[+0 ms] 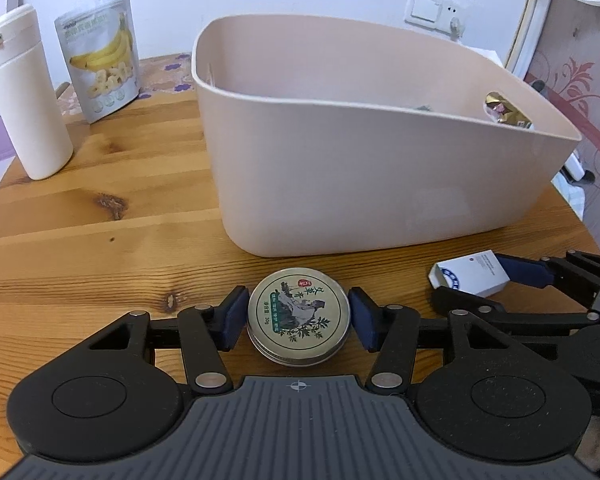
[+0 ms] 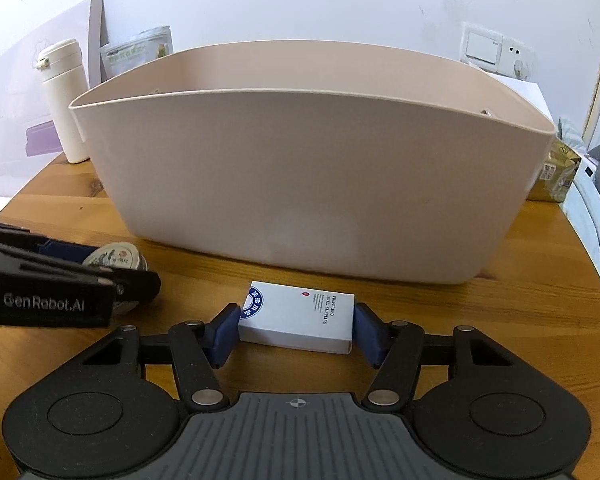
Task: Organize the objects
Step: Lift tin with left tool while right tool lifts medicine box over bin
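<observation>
The left gripper (image 1: 298, 316) brackets a round metal tin with a green-and-cream printed lid (image 1: 298, 317), which lies flat on the wooden plank table (image 1: 100, 216). Its blue pads sit at 9 and 3 o'clock of the tin, just beside the rim; whether they press it yet I cannot tell, since slim gaps seem to show on both sides. The right gripper (image 2: 296, 326) does the same with a small white cardboard box with blue print (image 2: 298, 320), pads at the box's short ends, seemingly touching or nearly so, the box resting on the table.

At 12 o'clock of both items, just beyond them, stands the large beige plastic tub (image 1: 340, 184), the likely destination. Something gold-wrapped (image 1: 504, 110) already shows inside at its right end. At 10 o'clock in the left wrist view stand a cream cylindrical bottle (image 1: 24, 92) and a banana-chip pouch (image 1: 100, 52), well apart from the grippers.

Risks, as I judge them: the tin is low and smooth-edged, so pads closing high on the rim could squirt it out or tip it. The box is light cardboard and may crush or pivot under an off-centre squeeze. The tub wall is tall and close, so a shallow lift could knock either item against the rim. The two grippers work near each other and could collide.
</observation>
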Demonstrator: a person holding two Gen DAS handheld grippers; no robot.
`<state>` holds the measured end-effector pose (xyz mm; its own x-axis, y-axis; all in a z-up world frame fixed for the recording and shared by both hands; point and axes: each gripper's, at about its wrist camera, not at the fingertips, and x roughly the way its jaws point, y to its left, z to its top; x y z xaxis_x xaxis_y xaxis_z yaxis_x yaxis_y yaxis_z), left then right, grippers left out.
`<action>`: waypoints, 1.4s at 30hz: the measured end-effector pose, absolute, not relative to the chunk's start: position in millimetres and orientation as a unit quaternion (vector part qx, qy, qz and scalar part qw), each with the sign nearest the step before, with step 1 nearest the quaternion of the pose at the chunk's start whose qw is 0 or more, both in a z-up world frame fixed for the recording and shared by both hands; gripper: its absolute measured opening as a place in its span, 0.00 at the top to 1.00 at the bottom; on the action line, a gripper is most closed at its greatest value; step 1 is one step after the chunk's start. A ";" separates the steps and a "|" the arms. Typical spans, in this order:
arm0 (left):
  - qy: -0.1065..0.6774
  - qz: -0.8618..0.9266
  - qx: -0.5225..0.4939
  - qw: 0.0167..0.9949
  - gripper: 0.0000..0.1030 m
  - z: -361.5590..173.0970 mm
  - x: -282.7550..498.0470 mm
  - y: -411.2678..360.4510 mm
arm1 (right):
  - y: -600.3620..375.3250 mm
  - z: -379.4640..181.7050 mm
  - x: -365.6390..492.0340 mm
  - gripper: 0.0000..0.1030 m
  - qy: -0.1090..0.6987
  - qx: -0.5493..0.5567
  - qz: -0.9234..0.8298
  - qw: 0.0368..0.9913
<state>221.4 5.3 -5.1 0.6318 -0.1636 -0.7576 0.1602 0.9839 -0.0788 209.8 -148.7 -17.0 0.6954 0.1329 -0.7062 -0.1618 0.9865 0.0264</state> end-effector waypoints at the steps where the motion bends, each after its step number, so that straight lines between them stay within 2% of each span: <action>1: 0.417 -0.090 -0.001 0.904 0.46 -3.1 219.8 5.2 | -150.2 -15.0 207.9 0.43 0.381 -0.018 0.079 0.921; 25: 0.325 -0.117 0.018 0.938 0.46 76.6 175.0 -5.5 | -199.8 72.5 153.0 0.43 0.270 -0.014 0.041 0.962; 42: 0.272 -0.117 0.027 0.955 0.46 120.8 207.1 -8.1 | -213.5 115.2 168.5 0.43 0.213 -0.018 0.025 0.976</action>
<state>207.1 -8.1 120.8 0.8248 -0.2093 -0.5253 0.2390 0.9710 -0.0117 168.5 -213.5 115.2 0.9076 0.0420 -0.4178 -0.0570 0.9981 -0.0236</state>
